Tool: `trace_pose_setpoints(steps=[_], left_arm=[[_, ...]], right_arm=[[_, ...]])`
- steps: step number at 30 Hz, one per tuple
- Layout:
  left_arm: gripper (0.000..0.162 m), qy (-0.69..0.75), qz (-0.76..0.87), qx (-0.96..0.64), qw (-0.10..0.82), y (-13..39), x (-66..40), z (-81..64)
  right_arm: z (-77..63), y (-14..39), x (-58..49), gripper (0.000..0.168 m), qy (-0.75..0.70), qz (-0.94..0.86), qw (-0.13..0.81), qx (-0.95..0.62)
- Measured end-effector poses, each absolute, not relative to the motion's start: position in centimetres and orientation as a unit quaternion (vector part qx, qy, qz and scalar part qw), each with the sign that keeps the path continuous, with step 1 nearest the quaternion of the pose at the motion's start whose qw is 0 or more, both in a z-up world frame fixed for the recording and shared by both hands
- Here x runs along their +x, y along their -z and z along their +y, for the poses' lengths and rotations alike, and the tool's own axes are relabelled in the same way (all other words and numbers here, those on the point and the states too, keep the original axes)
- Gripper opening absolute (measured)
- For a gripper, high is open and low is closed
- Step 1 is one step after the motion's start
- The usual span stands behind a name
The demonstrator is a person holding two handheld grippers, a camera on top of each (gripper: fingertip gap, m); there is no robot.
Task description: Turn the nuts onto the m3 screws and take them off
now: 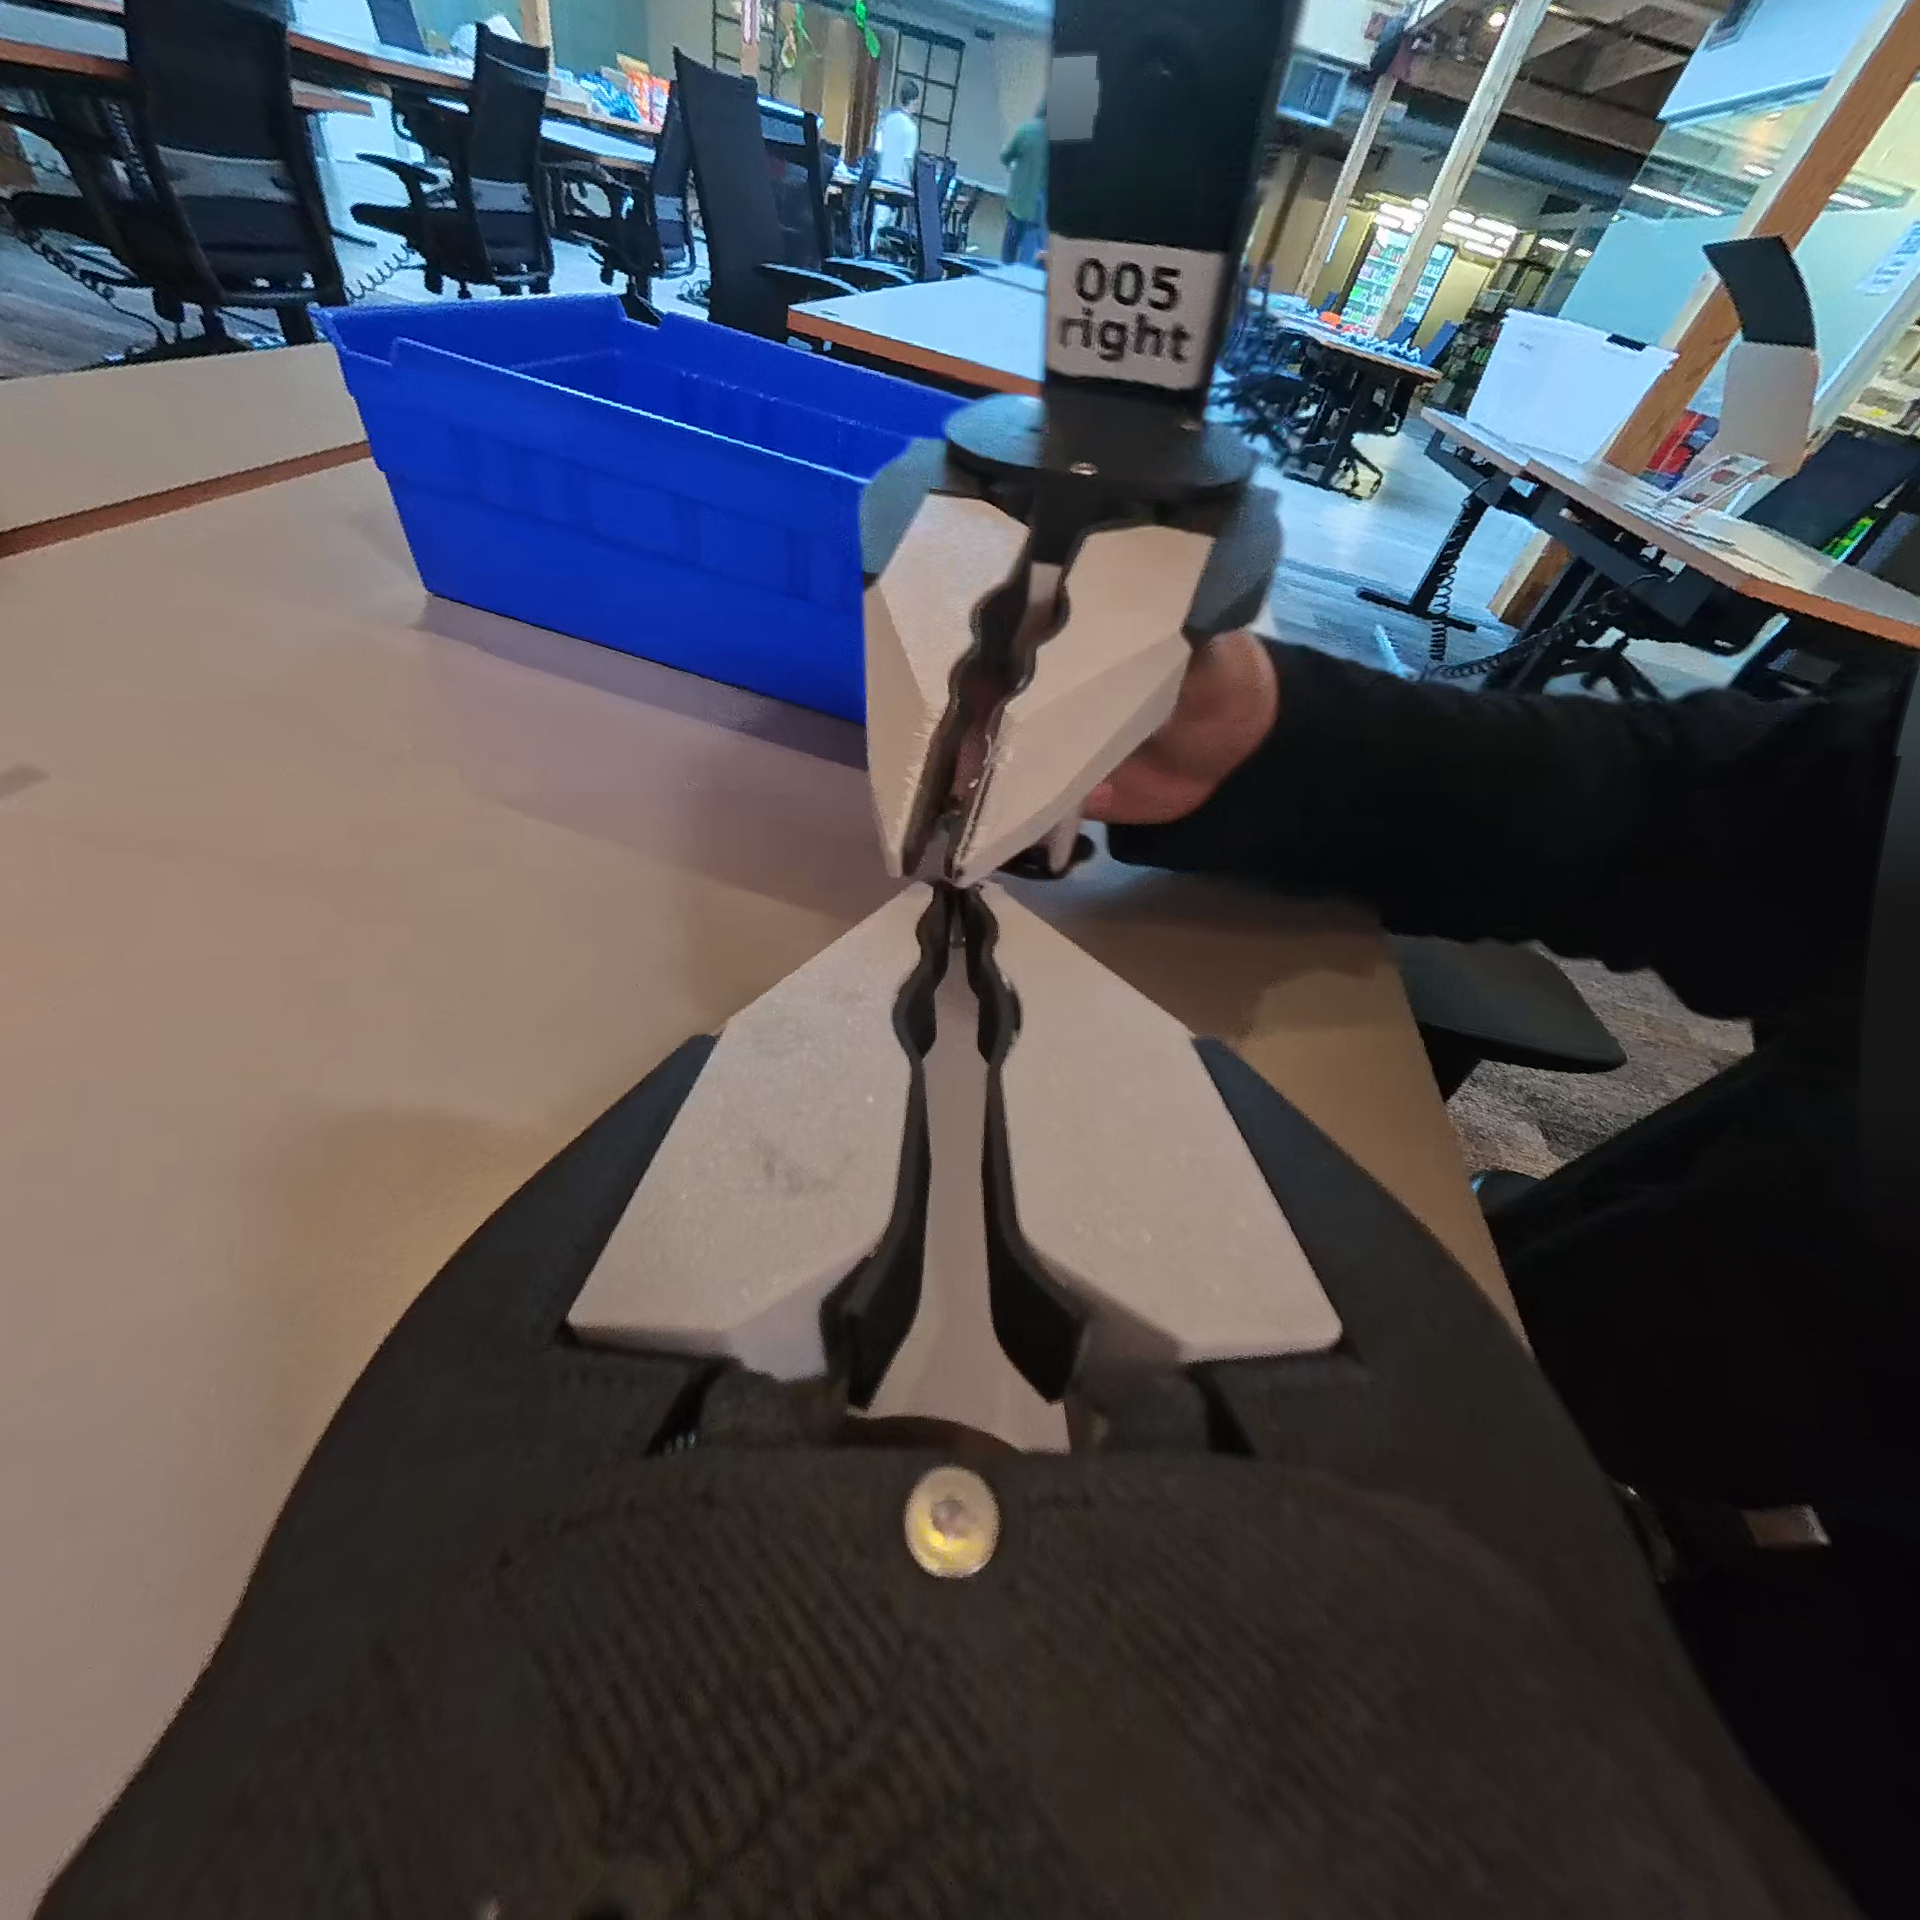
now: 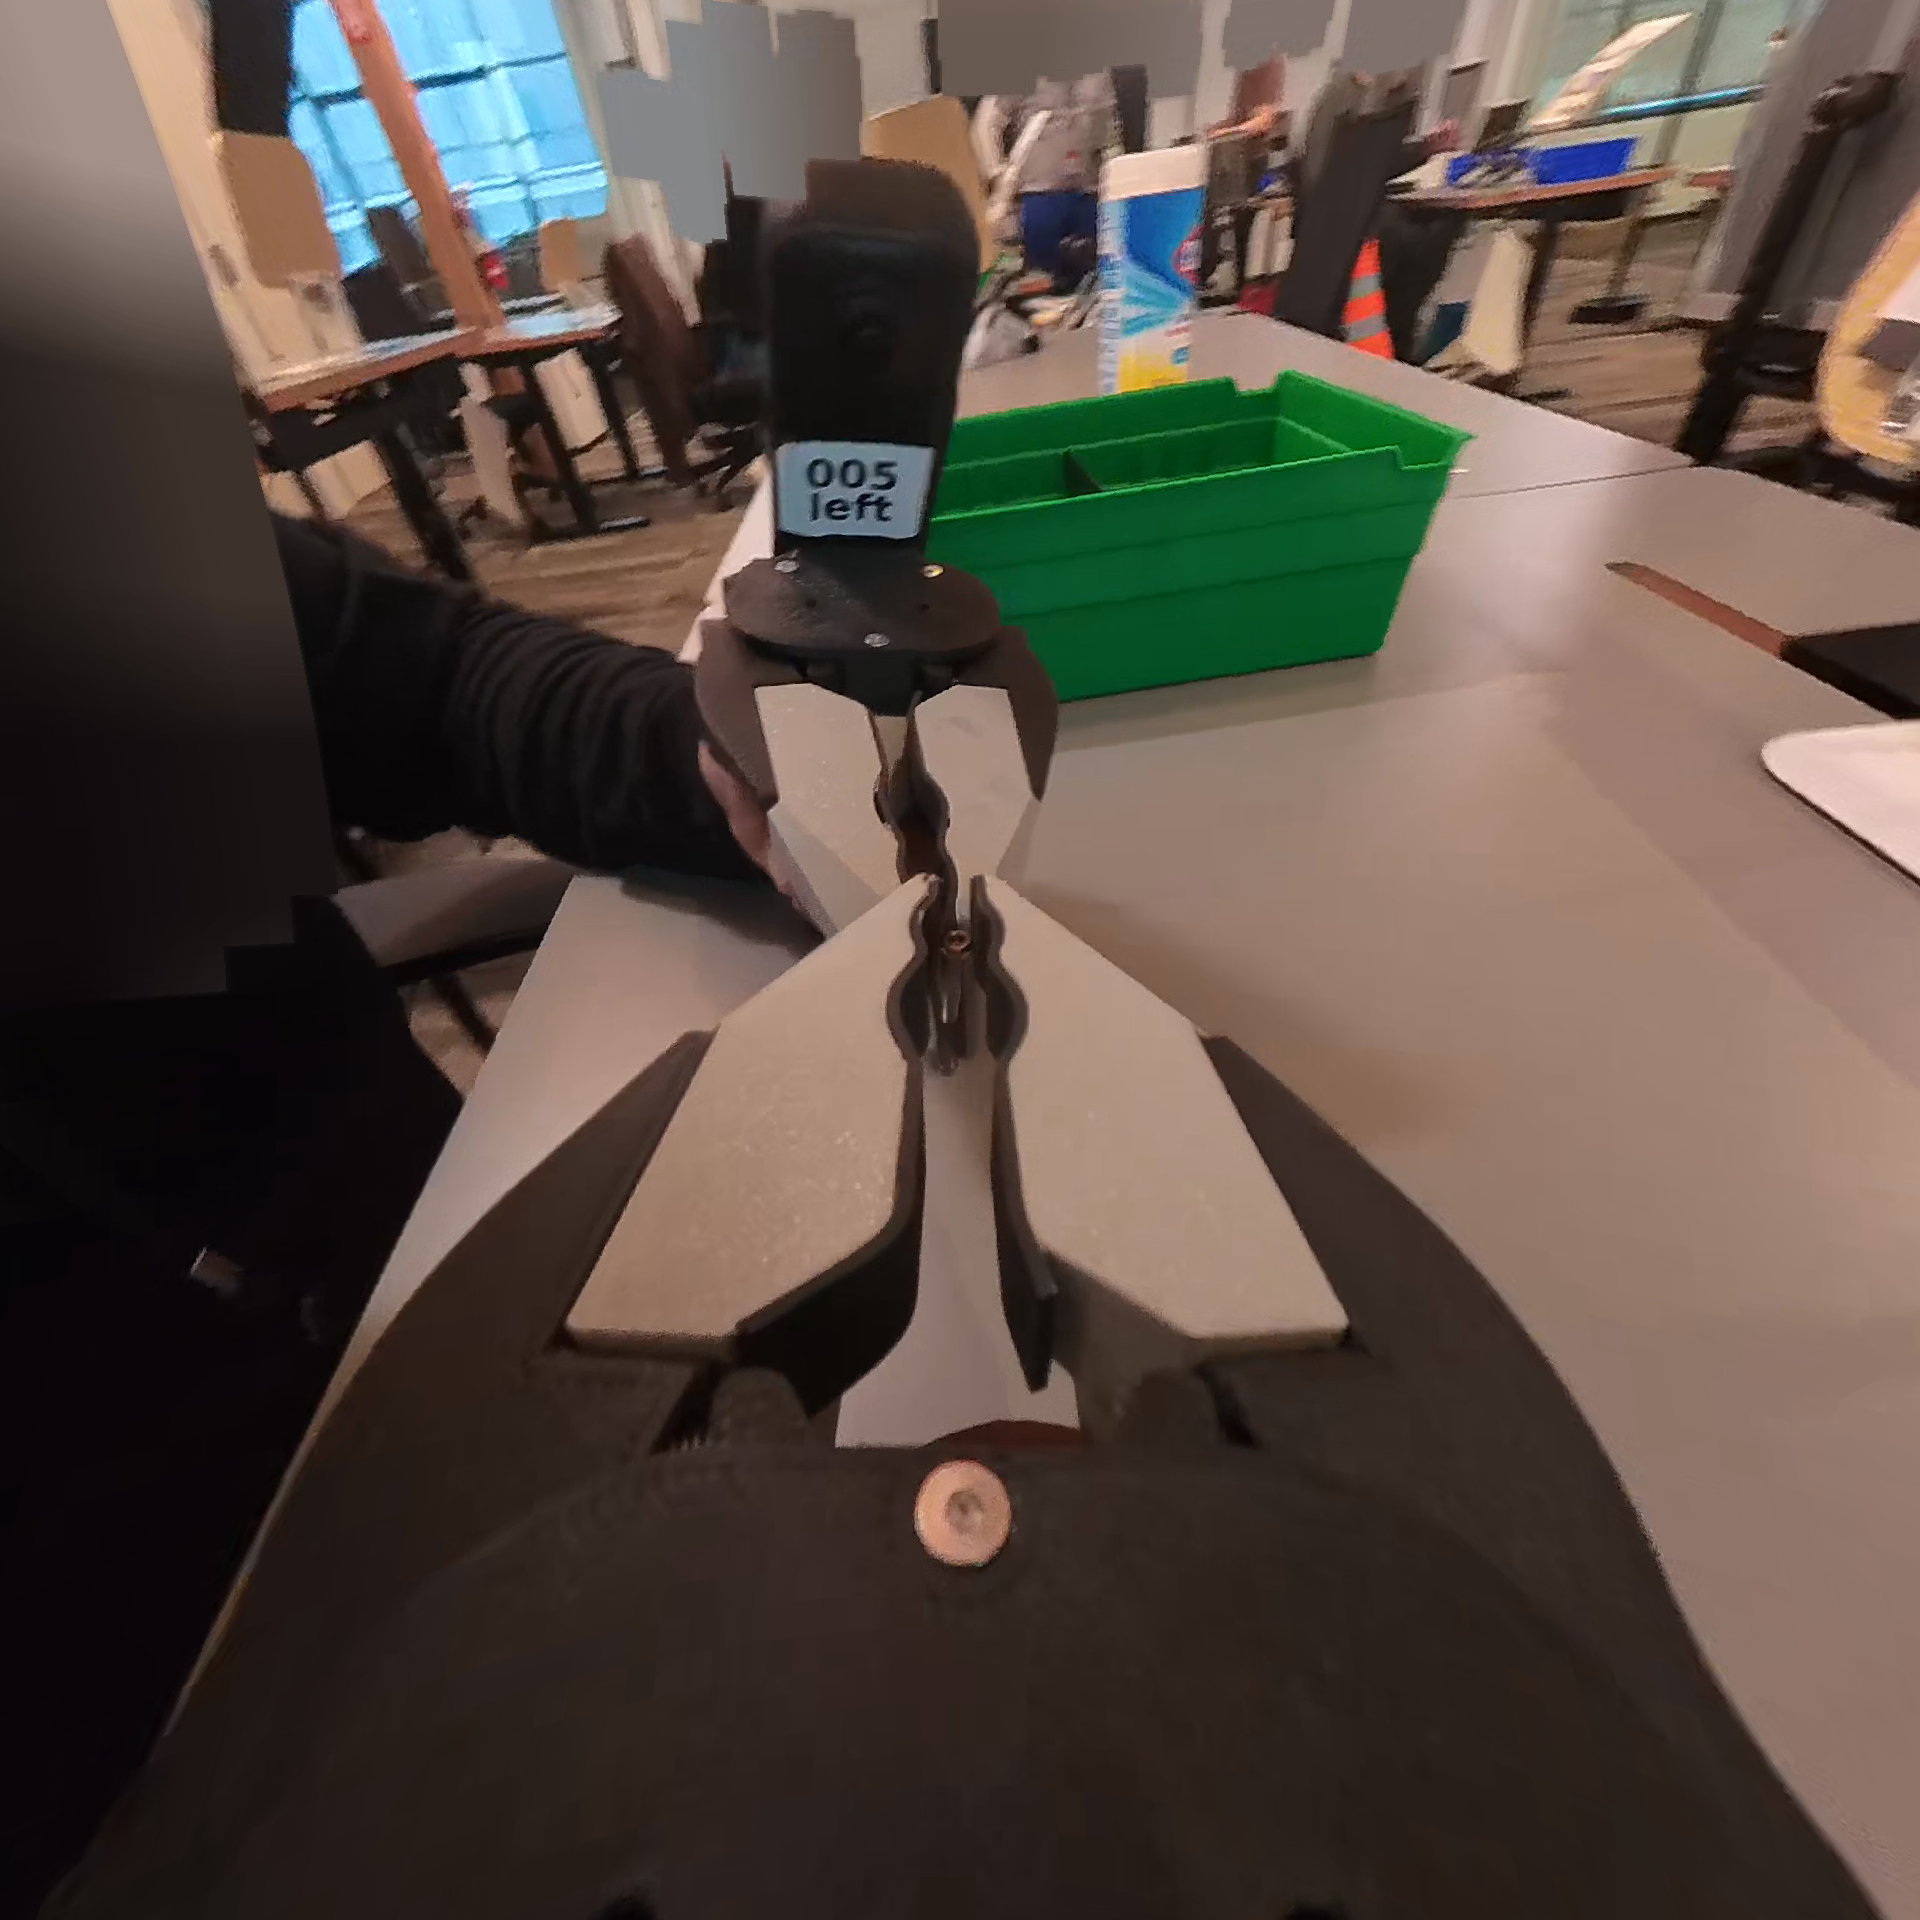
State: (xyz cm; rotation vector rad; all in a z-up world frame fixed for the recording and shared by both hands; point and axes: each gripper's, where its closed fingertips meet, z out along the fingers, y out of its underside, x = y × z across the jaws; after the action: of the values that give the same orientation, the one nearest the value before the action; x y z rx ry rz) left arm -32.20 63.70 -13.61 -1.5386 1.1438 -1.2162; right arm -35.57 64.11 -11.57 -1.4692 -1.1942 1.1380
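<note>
The two grippers meet tip to tip above the table. In the right wrist view my right gripper [image 2: 951,899] is shut on a thin m3 screw [image 2: 948,1013] that lies along the gap between its pads. A small brass-coloured nut [image 2: 956,941] sits at the screw's front end. The left gripper [image 2: 928,871] faces it, tips touching. In the left wrist view my left gripper [image 1: 951,920] is shut, with a small metal piece [image 1: 954,935], apparently the nut, pinched at its tips. The right gripper [image 1: 940,868] points down at it, with a glint of the screw [image 1: 977,774] between its pads.
A blue bin [image 1: 623,499] stands on the table [image 1: 312,831] behind the grippers in the left wrist view. A green divided bin [image 2: 1195,561], a wipes canister [image 2: 1148,281] and a white flat object [image 2: 1860,790] show in the right wrist view. Black-sleeved hands [image 1: 1184,727] hold the grippers near the table edge. The tips of both grippers are at nearly the same place. The white flat object [image 2: 1860,790] is about 40 centimetres from both grippers' fingertips.
</note>
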Motion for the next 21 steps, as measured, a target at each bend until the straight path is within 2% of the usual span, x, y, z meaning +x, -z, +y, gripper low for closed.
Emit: trace_pose_setpoints(steps=[9,13,17,21], left_arm=[[0.000,0.452,0.460,-0.633,0.428,14.9,-31.9,64.2],[0.000,0.462,0.452,-0.632,0.428,14.6,-32.1,64.4],[0.000,0.479,0.446,-0.625,0.425,14.0,-32.4,64.5],[0.000,0.486,0.448,-0.619,0.424,13.7,-32.5,64.2]], right_arm=[[66.0,12.7,-34.7,0.002,-0.292,-0.230,0.591,-0.716],[66.4,12.8,-34.8,0.002,-0.218,-0.244,0.613,-0.719],[66.0,11.1,-34.2,0.018,-0.266,-0.315,0.603,-0.683],[64.6,10.1,-33.6,0.016,-0.386,-0.433,0.533,-0.616]])
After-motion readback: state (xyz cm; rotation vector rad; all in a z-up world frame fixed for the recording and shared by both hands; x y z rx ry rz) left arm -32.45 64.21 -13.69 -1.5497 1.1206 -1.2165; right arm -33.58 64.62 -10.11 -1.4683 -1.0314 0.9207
